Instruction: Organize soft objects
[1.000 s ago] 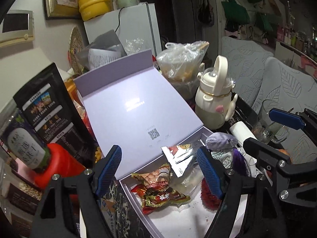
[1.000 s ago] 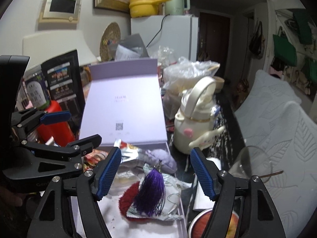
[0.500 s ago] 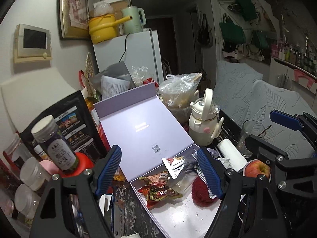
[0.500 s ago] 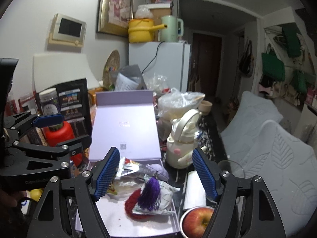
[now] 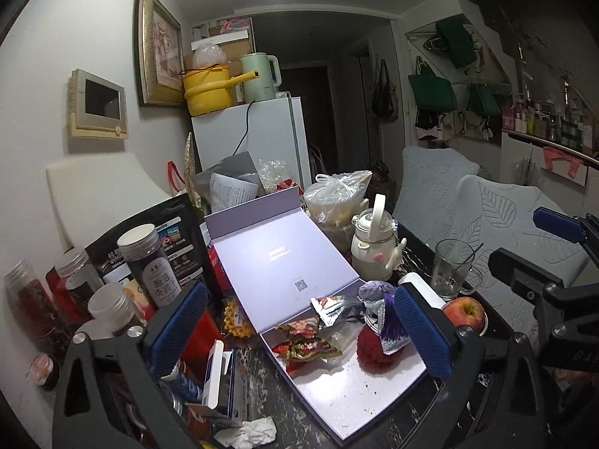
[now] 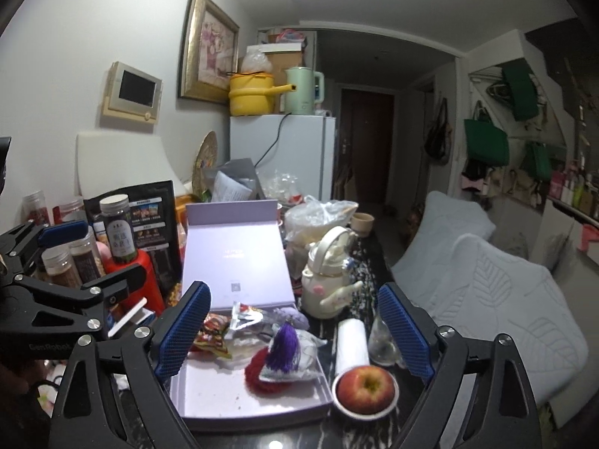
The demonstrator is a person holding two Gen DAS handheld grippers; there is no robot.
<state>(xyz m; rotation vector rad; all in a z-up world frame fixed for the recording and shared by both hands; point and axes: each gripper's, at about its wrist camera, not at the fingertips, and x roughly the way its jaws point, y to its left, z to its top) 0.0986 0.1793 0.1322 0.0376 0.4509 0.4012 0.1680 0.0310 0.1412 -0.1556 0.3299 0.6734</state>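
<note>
On the left stand jars [image 5: 159,262] and a red bottle [image 6: 144,275]. The left gripper [image 5: 299,331] is up in the air above the table, its claw spreading wide with nothing in it. Below it lies the open purple box [image 5: 359,396]. Inside the box sit the soft things: snack bags [image 5: 307,344], a red fuzzy ball [image 5: 370,348] and a little pouch with a purple tassel [image 6: 285,344]. The right gripper [image 6: 295,331] is spreading too, holding nothing. Next come a white kettle [image 6: 329,280], a paper roll [image 6: 351,342], an apple [image 6: 365,385] and a glass [image 5: 449,269].
</note>
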